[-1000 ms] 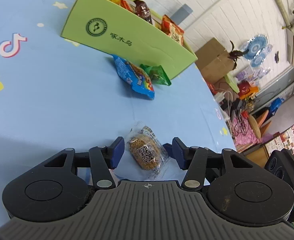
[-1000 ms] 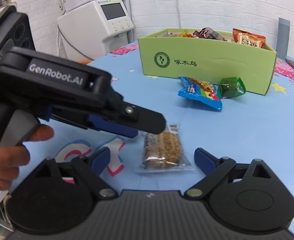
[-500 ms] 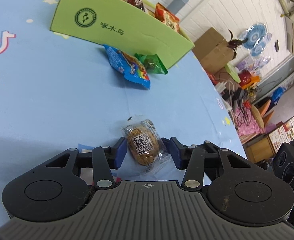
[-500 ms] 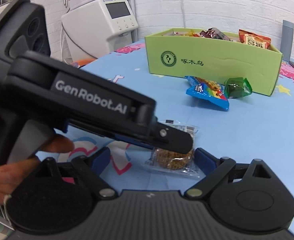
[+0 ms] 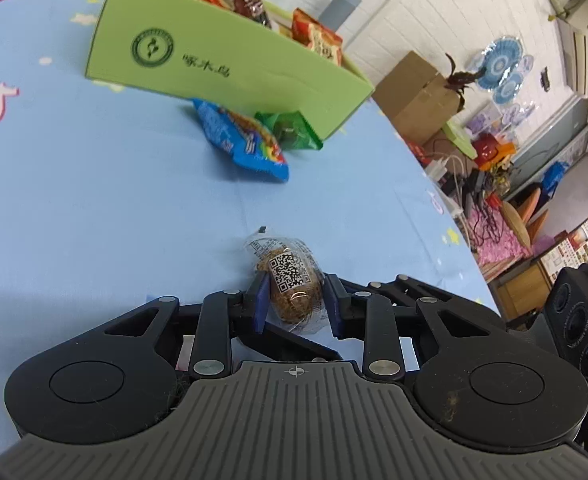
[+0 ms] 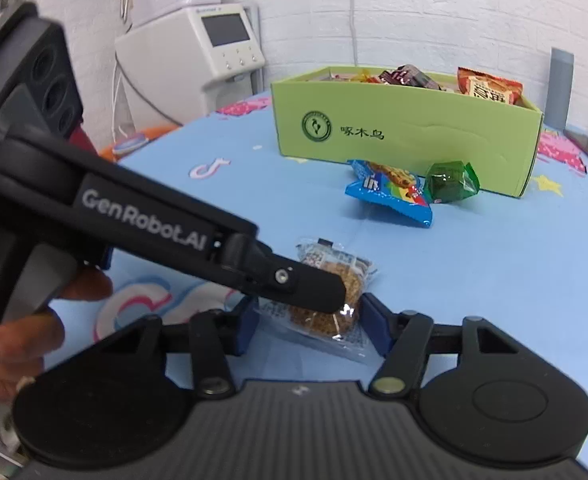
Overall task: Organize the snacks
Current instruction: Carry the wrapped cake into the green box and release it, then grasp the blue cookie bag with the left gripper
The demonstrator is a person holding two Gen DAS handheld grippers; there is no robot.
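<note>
My left gripper (image 5: pixel 294 300) is shut on a clear-wrapped brown cracker snack (image 5: pixel 292 282) with a QR code and holds it just above the blue tablecloth. In the right wrist view the same snack (image 6: pixel 329 280) is between my right gripper's fingers (image 6: pixel 309 330), which stand apart around it and do not press it; the left gripper's finger (image 6: pixel 294 280) crosses over it. A green box (image 5: pixel 222 68) with several snacks stands at the back; it also shows in the right wrist view (image 6: pixel 405 136). A blue packet (image 5: pixel 242 140) and a green packet (image 5: pixel 290 130) lie in front of it.
The blue patterned tablecloth (image 5: pixel 94 200) covers the table; its right edge drops off to a cluttered floor area. A white appliance (image 6: pixel 210 48) stands beyond the table's far left. A grey cylinder (image 6: pixel 561 84) stands behind the box.
My left gripper closed on the cracker snack and lifted it slightly. My right gripper's fingers came closer together around it. Both views moved nearer the green box.
</note>
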